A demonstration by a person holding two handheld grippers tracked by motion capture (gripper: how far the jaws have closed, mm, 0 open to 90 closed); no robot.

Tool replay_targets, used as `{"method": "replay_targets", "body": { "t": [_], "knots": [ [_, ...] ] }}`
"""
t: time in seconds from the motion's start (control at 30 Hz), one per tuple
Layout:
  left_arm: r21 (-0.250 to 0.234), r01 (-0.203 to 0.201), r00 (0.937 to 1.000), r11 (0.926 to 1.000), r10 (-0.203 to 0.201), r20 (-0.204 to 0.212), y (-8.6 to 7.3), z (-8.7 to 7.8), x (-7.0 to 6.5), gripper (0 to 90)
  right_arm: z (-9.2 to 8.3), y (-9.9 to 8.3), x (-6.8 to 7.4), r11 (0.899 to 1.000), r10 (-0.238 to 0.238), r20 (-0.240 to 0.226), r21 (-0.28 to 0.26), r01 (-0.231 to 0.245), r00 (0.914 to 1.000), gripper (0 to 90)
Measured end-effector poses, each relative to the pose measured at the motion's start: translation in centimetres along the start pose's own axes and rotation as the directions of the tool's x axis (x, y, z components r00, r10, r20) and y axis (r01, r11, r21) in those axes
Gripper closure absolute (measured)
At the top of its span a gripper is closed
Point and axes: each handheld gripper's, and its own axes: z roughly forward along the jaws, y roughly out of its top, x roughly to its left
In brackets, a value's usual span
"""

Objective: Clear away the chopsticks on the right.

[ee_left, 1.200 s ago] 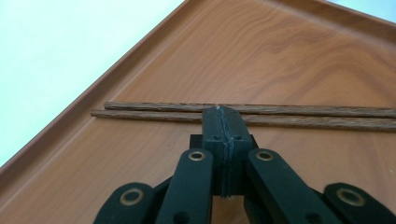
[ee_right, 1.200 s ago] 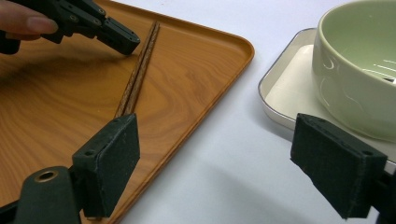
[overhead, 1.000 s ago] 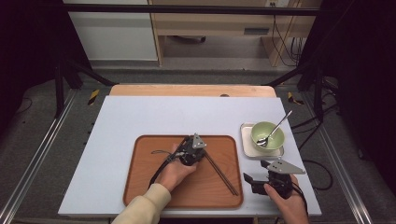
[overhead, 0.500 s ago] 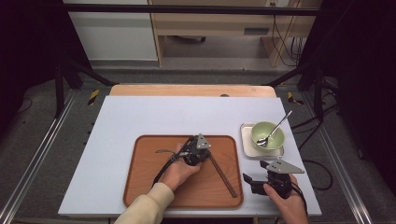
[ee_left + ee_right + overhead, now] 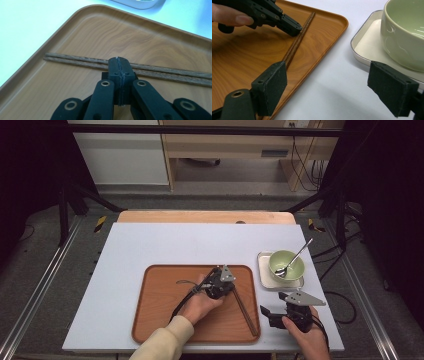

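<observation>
Surface: a pale matte table top (image 5: 150,250) on a dark frame, with a strip of light wood along its far edge
Tray: a rounded rectangular tray (image 5: 160,320) of orange-brown wood grain with a raised lip lay near the person's side of the table
Chopsticks: 2 thin dark-brown wooden chopsticks (image 5: 75,60) lay side by side, touching, on the tray along its right edge
Left gripper: the left gripper (image 5: 120,65) was clenched, its 2 black pads pressed flat together with nothing between them, the tips just at the chopsticks; whether they touched, I cannot tell
Right gripper: the right gripper (image 5: 332,87) was released, its 2 square felt-faced pads wide apart over bare table between tray and dish
Dish: a small square white dish (image 5: 266,277) with rounded corners sat right of the tray
Bowl: a glossy round pale-green bowl (image 5: 295,262) stood on the dish
Spoon: a slim metal spoon (image 5: 297,257) leaned in the bowl
</observation>
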Motion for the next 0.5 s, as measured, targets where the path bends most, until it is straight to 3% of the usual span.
{"method": "replay_targets", "body": {
  "t": [0.5],
  "knots": [
    [0.003,-0.052,0.9977,0.9986,0.052,0.044,1.05,0.79,-0.97,89.8,0.09,-0.05,-0.09,1.000,0.005,0.008,0.013,-0.005,1.0000,16.2]
  ]
}}
